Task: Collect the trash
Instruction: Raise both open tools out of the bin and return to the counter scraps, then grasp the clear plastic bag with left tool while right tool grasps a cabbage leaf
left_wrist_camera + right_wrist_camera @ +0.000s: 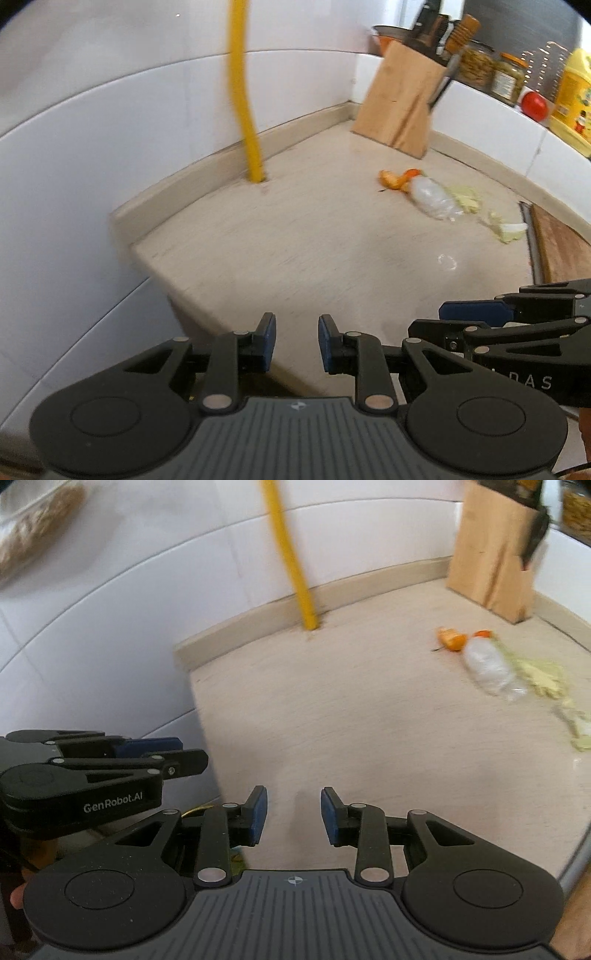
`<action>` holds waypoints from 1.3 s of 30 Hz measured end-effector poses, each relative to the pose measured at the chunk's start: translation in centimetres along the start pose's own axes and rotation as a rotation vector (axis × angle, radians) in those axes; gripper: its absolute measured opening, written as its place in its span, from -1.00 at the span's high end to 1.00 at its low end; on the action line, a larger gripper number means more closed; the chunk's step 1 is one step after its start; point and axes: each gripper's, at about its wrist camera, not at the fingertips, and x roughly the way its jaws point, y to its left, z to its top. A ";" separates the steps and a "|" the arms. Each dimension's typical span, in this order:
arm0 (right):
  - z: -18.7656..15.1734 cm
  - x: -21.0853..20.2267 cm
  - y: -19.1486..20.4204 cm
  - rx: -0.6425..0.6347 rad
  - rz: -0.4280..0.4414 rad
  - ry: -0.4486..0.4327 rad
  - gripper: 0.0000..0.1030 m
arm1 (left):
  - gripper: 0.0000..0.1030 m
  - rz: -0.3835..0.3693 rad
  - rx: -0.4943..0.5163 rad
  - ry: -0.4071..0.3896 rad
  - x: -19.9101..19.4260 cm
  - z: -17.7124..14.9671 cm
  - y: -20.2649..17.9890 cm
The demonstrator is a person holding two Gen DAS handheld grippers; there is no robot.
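Observation:
The trash lies on the beige countertop (295,240), far right: orange peel (397,179), a crushed clear plastic bottle (434,199) and pale cabbage leaves (469,197). The right wrist view shows the same peel (450,638), bottle (489,668) and leaves (546,675). My left gripper (297,321) hovers over the counter's near left corner, well short of the trash, open and holding nothing. My right gripper (293,794) is beside it, jaws apart and empty. Each gripper shows in the other's view: the right gripper (443,317), the left gripper (192,751).
A wooden knife block (400,99) stands in the back corner. A yellow pipe (245,110) rises from the counter at the white tiled wall. A wooden cutting board (561,243) lies at the right. Jars, a tomato (534,105) and a yellow bottle (574,99) sit on a ledge.

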 end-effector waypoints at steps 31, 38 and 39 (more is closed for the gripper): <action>0.0 -4.3 -14.6 0.147 -0.209 -0.097 -0.20 | 0.29 -0.117 0.260 0.023 6.8 6.3 -13.8; 0.8 -4.0 -16.6 0.134 -0.228 -0.095 -0.34 | 0.27 -0.119 0.269 0.032 8.8 7.4 -14.9; 1.0 -4.0 -17.0 0.131 -0.231 -0.096 -0.35 | 0.26 -0.119 0.268 0.034 9.2 7.6 -14.9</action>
